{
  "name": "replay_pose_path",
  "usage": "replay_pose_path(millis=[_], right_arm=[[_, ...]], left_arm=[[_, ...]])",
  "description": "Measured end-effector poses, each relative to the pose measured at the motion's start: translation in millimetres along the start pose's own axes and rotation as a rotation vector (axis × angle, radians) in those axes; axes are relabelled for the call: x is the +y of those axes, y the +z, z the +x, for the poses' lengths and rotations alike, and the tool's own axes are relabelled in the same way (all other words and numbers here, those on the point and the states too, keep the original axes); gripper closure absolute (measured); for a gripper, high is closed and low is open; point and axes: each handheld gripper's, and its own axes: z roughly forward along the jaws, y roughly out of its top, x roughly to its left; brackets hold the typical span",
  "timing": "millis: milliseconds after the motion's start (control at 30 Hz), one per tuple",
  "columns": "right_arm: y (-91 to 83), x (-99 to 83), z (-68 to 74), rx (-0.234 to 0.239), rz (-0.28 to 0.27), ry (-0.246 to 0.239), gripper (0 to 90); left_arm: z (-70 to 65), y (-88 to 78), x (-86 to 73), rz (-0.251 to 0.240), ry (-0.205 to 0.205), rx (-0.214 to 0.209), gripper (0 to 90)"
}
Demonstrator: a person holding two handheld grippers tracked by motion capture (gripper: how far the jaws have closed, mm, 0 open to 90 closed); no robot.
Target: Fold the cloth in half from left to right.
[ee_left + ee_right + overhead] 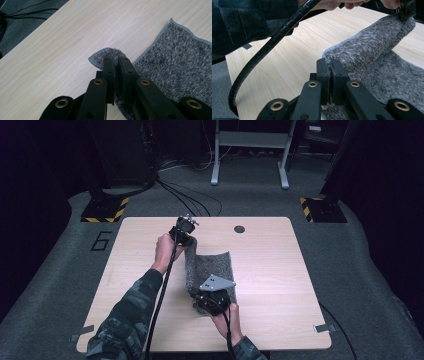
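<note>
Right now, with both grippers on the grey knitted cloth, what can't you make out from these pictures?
- High view: the right gripper has its jaws and the near corner of the grey knitted cloth under the grey plate.
- High view: the left gripper is too small to show its grip.
- Left gripper view: the cloth's pinched edge is covered by the jaws.
- Right gripper view: the cloth's far side is cut off by the picture's right edge.

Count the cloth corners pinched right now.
2: the left gripper pinches the cloth's far left corner, the right gripper its near left corner. Other corners lie free.
</note>
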Motion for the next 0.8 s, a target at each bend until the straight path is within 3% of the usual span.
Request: replay_pose_path(millis=[367,567,800], right_arm=[[-9.0,-19.8,-12.3,-0.042,0.038,0.043,87.3],[-17.9,-34.9,-22.9,-0.073,0.059,0.075,87.2],[-24.4,-49.9,-31.5,-0.106,0.087,0.088,87.1]], left_arm=[[-20.1,20.8,14.7,0.039,0.036,-0.021,84.7],[-33.3,31.4,20.4,0.011,0.027,-0.047,85.4],[-51.4,41.4,29.8,0.006,0.065,-0.048,85.4]])
